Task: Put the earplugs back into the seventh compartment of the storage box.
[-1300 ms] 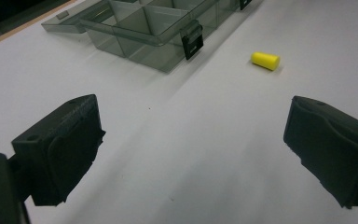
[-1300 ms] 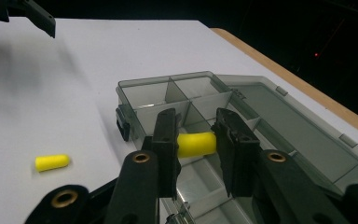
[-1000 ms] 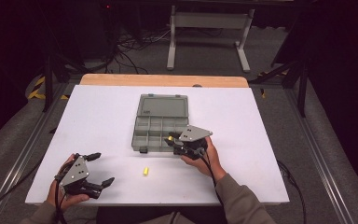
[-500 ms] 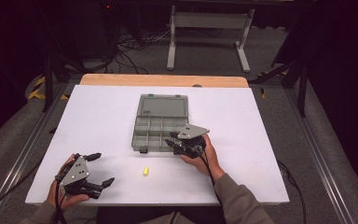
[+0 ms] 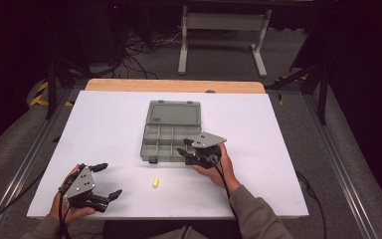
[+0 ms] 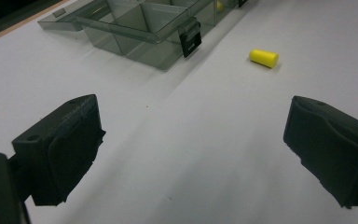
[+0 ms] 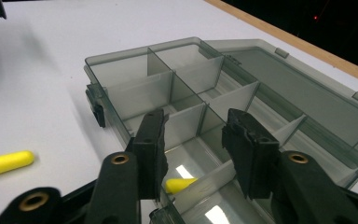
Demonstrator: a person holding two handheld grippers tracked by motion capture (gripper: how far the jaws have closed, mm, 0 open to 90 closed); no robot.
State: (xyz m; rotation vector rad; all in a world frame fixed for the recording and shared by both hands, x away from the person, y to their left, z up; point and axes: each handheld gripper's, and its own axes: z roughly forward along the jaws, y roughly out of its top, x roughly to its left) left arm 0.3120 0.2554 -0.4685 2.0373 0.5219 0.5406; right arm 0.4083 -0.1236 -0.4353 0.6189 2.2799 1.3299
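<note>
bare white table around the loose yellow earplug — compartment box just beyond

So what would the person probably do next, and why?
Probably draw the right gripper back: its jaws stand apart over the organizer box, one yellow earplug lying inside. The other earplug lies loose on the table near the open left gripper.

Count on the table

Two yellow foam earplugs, one on the table and one inside a compartment; one clear compartment box; two handheld grippers.
</note>
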